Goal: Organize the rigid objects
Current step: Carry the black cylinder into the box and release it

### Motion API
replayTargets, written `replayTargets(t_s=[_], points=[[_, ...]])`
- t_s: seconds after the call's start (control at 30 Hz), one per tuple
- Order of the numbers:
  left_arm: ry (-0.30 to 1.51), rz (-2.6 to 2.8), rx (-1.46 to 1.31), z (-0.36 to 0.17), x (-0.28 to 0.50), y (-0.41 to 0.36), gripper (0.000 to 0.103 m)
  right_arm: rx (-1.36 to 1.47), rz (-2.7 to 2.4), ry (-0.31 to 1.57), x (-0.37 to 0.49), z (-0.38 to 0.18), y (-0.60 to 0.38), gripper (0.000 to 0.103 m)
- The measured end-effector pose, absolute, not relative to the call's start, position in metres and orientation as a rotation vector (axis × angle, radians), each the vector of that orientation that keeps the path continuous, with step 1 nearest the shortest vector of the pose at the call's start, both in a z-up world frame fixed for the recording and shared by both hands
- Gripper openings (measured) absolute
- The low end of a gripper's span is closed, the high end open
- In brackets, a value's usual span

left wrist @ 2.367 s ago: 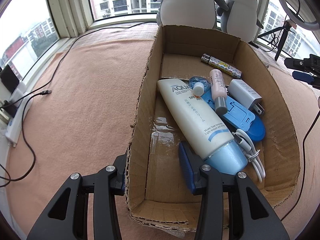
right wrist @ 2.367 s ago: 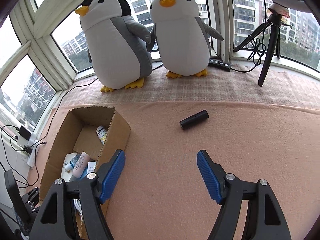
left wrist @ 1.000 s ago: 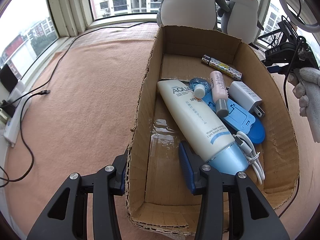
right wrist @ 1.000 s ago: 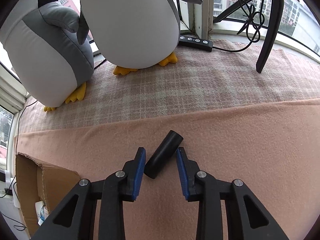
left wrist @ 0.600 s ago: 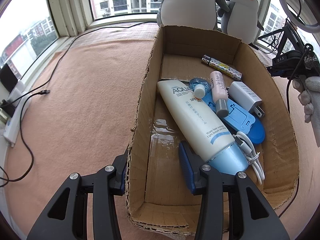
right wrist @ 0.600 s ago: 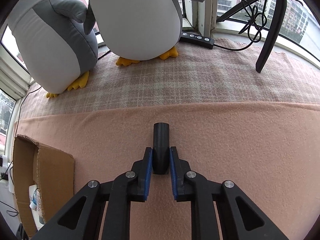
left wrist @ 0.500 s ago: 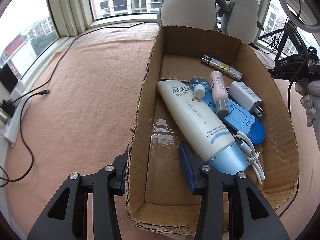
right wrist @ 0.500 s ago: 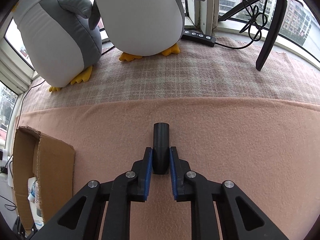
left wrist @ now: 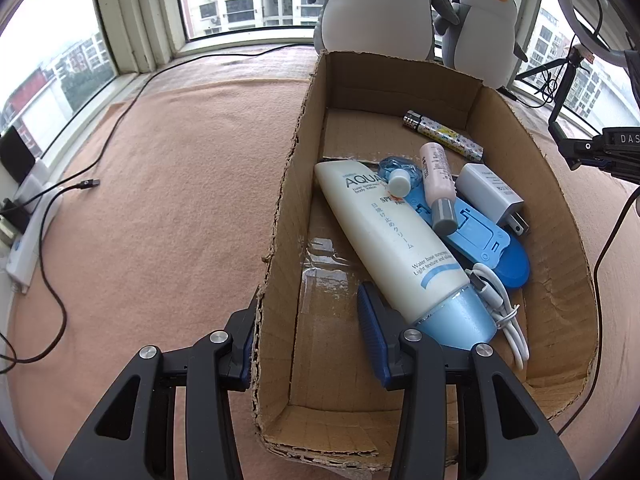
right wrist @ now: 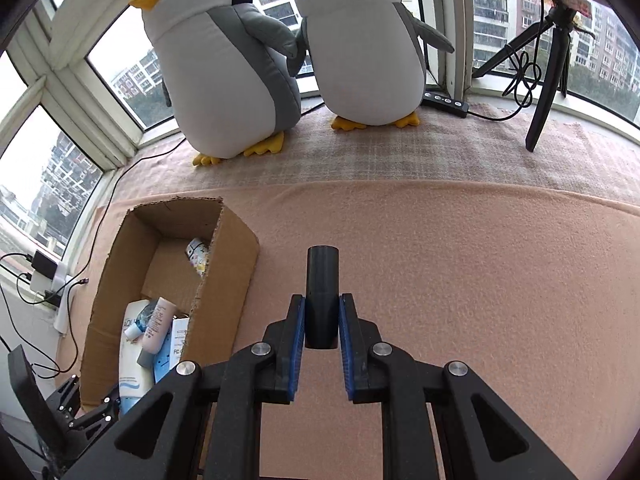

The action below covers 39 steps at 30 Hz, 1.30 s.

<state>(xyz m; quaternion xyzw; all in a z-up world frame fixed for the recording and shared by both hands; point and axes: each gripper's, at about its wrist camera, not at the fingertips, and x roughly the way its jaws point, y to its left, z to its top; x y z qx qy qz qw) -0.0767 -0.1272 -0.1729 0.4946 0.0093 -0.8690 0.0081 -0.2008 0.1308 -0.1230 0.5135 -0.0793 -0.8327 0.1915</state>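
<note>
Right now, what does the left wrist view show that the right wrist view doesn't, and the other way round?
Only the left wrist view shows the left gripper open astride the cardboard box wall, plus the white cable and patterned lighter inside. Only the right wrist view shows the right gripper shut on the black cylinder, lifted off the pink blanket. Both show the box, the white lotion tube and the two plush penguins.

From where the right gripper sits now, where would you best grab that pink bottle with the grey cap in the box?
Take the pink bottle across its body, coming from above. It lies flat atop the blue stand, with the white charger and lotion tube crowding its sides.
</note>
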Motion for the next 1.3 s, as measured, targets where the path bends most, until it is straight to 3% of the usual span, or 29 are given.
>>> replayTargets(t_s=[0.37,0.93,1.3], points=[[0.033,-2.717,1.544,-0.173,-0.076,-0.128,0.043,1.289,-2.228,-0.125,-0.172,-0.083,0.053,0.015],[0.042,-2.717,1.542,-0.172,-0.077,-0.127,0.043,1.276,-2.176,0.080,-0.157,-0.096,-0.008,0.015],[0.047,-2.715,1.541,-0.172,-0.077,-0.126,0.043,1.288,-2.148,0.085,-0.161,-0.103,-0.012,0.015]])
